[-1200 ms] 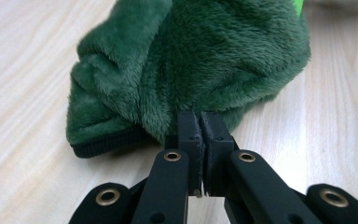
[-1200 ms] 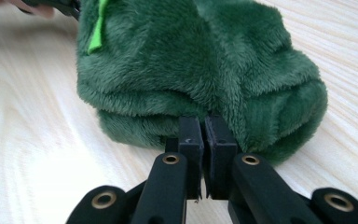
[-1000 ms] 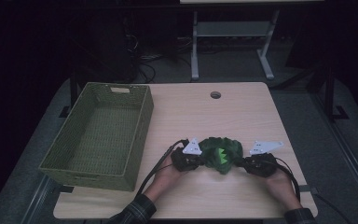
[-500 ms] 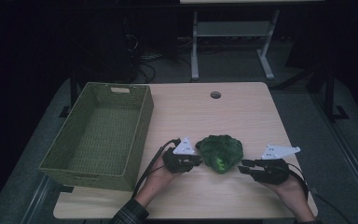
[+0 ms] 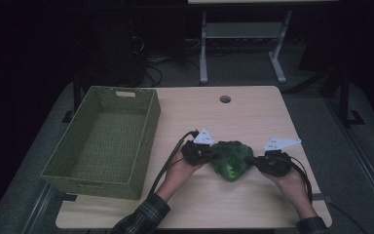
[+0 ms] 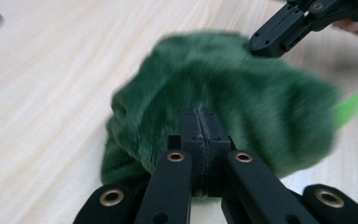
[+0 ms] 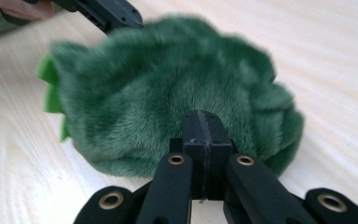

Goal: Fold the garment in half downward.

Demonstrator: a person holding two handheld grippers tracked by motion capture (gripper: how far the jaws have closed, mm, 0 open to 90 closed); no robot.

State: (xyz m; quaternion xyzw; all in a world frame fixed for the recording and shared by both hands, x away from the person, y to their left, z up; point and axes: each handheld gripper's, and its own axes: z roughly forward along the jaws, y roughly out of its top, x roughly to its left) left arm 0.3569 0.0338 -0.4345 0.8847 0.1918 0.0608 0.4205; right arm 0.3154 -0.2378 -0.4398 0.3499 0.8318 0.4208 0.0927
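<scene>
**Two closed grippers pressing in on a green plush toy**

A green plush toy [image 5: 231, 158] is lying on the near half of the wooden table [image 5: 253, 112], between the person's two hands. It is sitting well right of the woven basket [image 5: 141, 105], which is resting along the table's left side, and well short of the round hole [image 5: 225, 99] near the far edge.

The left gripper [image 5: 215, 154] is coming in from the toy's left side, held in the left hand [image 5: 182, 168]. In the left gripper view its two black jaws are standing pressed flat together, their tips pushed against the dark green fur [image 6: 223, 88]; no fur is showing between them. They have just been closing.

The right gripper [image 5: 252, 161] is meeting the toy from the opposite side, held in the right hand [image 5: 292, 185]. In the right gripper view its jaws are likewise lying shut against each other, the tips nudging into the plush [image 7: 168, 79], with nothing pinched in the seam. These too have just been closing.

Each gripper view is also catching the other gripper's black tip touching the far side of the toy. A strip of brighter green felt [image 7: 51, 88] is sticking out at one edge of the toy. A plaid sleeve [image 5: 143, 219] is covering the left forearm.
</scene>
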